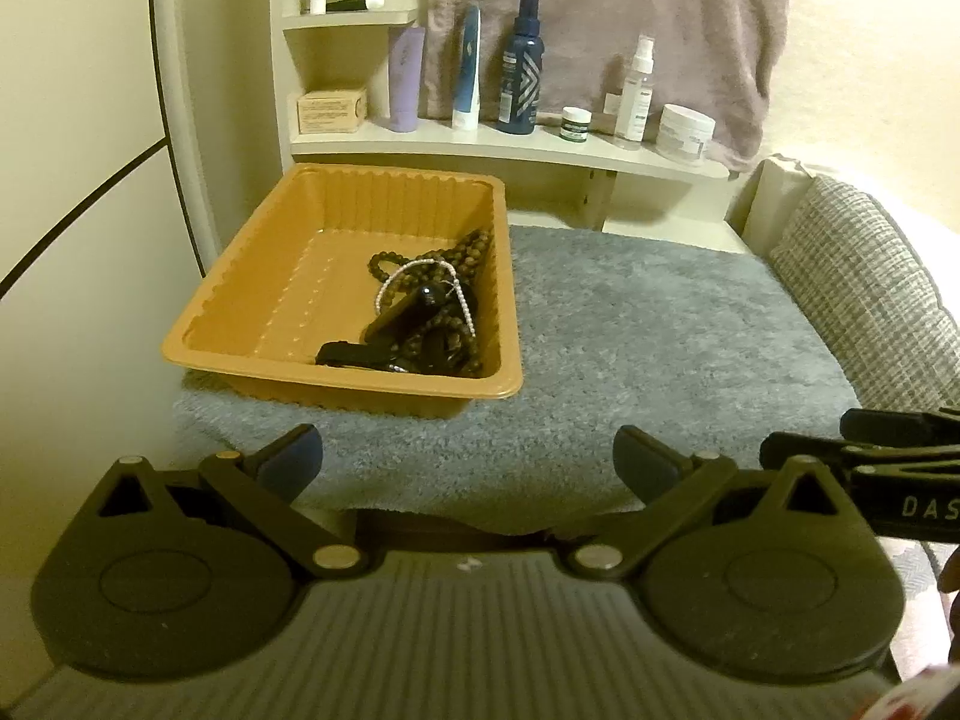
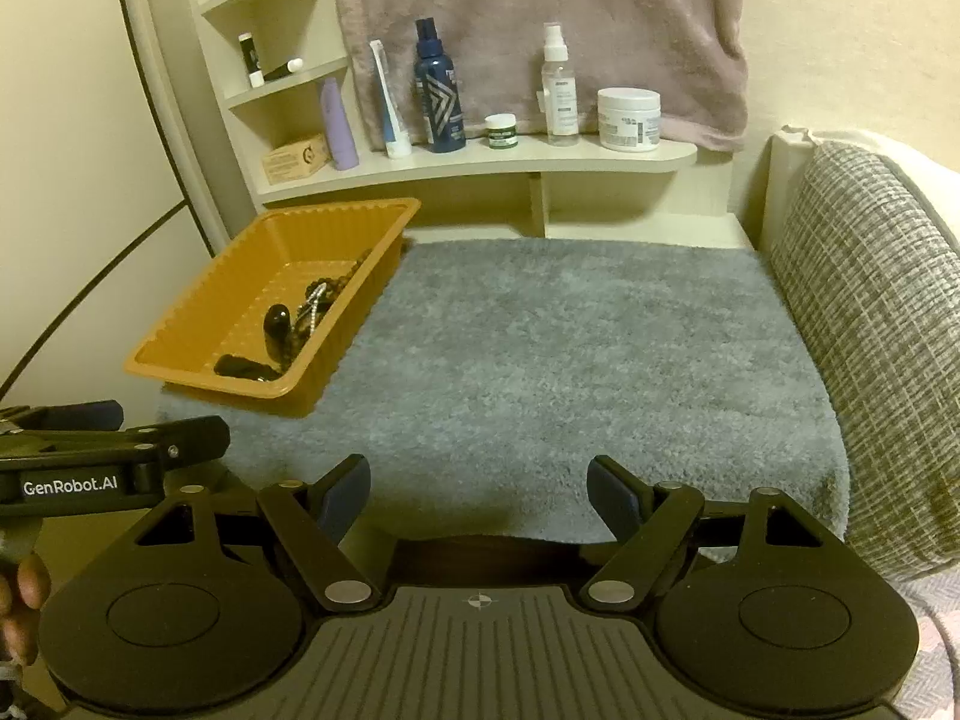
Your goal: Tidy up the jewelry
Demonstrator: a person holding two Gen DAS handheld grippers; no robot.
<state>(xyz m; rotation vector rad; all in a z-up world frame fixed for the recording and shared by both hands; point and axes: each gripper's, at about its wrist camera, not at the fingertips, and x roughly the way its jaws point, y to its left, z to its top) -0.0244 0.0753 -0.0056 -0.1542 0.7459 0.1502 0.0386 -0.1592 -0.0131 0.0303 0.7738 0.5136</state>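
Grey shaggy mat (image 2: 570,360) covers the surface, and nearest the cameras both tools hover over its front edge: the left hand-held gripper (image 1: 468,462) and the right hand-held gripper (image 2: 480,492) each have fingers spread wide, grasping nothing. Farther back, on the mat's left side, sits an orange tray (image 1: 252,300) holding the jewelry (image 1: 432,312), a heap of dark beads and a pearl strand against its right wall. Behind the tray, a shelf (image 2: 480,165) carries toiletry bottles (image 2: 441,96).
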